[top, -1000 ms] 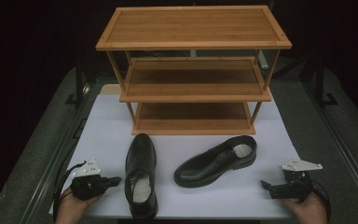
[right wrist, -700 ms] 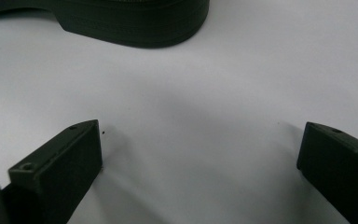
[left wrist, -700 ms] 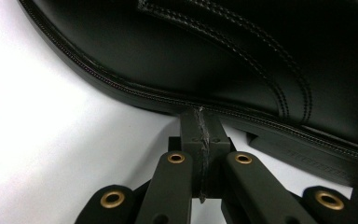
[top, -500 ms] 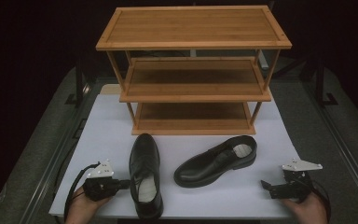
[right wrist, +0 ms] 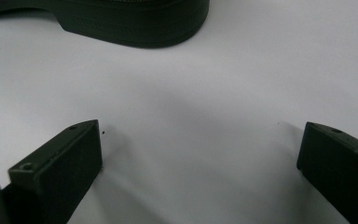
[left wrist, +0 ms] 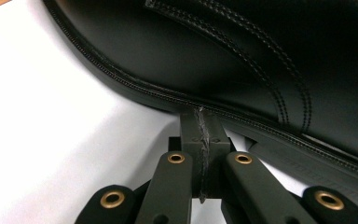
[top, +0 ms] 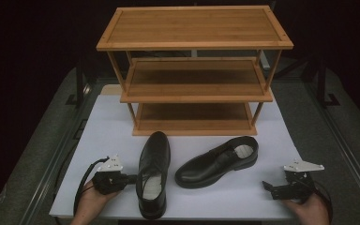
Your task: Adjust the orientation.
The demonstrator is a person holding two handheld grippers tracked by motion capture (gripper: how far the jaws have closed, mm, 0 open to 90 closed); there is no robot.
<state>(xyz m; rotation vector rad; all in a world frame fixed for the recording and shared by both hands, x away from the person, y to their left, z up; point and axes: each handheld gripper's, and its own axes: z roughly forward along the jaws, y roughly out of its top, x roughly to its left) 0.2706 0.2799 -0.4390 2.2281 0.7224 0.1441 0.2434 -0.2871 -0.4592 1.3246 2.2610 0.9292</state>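
Observation:
Two black leather shoes lie on a white mat point(top: 104, 126) in front of a three-shelf bamboo rack point(top: 194, 28). The left shoe point(top: 153, 161) points its toe at the rack. The right shoe point(top: 218, 161) lies slantwise, heel to the right. My left gripper point(top: 132, 178) is shut, and its tips point(left wrist: 200, 116) press against the left shoe's point(left wrist: 261, 56) sole edge with nothing between them. My right gripper point(top: 266, 186) rests low on the mat at the right, open point(right wrist: 200, 140), a short way from the right shoe's heel point(right wrist: 135, 23).
The rack stands at the mat's far edge, and all its shelves are bare. Grey table surface borders the mat on both sides, with black stands at the far left point(top: 77, 86) and far right point(top: 326, 86). Bare mat lies between the shoes and the right gripper.
My left gripper has moved right against the left shoe, and the shoe has slid right with it. The right gripper and right shoe have stayed put.

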